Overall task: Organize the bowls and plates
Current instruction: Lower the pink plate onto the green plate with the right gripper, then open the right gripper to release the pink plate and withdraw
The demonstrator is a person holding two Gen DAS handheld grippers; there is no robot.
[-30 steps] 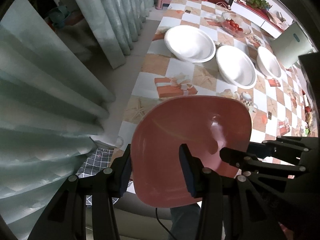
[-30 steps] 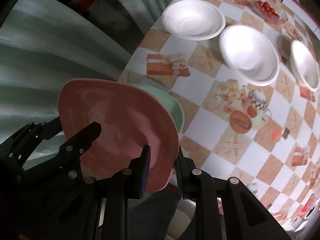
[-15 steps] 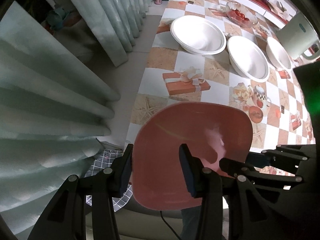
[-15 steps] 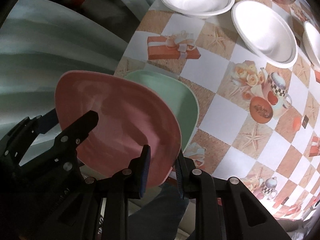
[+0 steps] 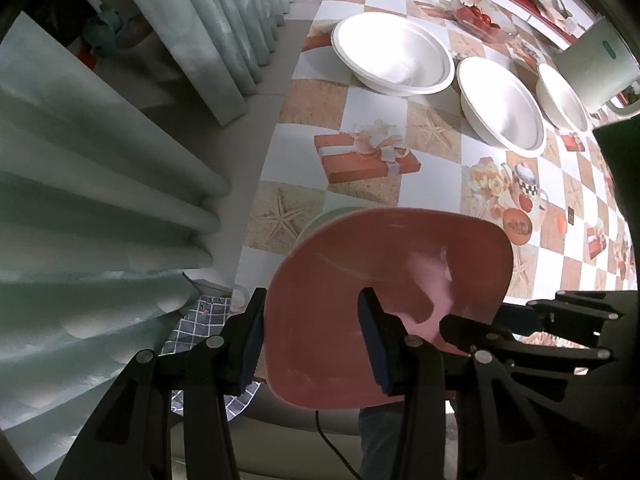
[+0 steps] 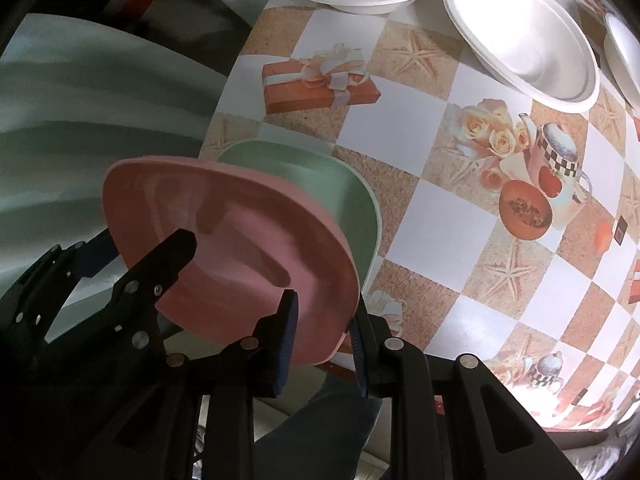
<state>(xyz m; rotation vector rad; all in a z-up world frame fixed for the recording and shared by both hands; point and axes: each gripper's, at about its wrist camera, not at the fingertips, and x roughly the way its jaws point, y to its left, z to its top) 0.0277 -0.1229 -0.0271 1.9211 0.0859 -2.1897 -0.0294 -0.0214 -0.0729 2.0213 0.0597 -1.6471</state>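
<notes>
- Left wrist view: left hand-held gripper partly open, pads straddling the near-left rim of the pink plate; contact on both pads not clear, so grip cannot be confirmed. Plate tilted above the table edge, a sliver of the green plate showing beneath. Likely slip toward the floor if that side gives way.
- Right wrist view: right hand-held gripper nearly closed, clamped on the pink plate rim. Green plate directly below, near the table edge. Risk of landing off-centre, nudging the green plate overboard. 3 white bowls well apart, safe.
</notes>
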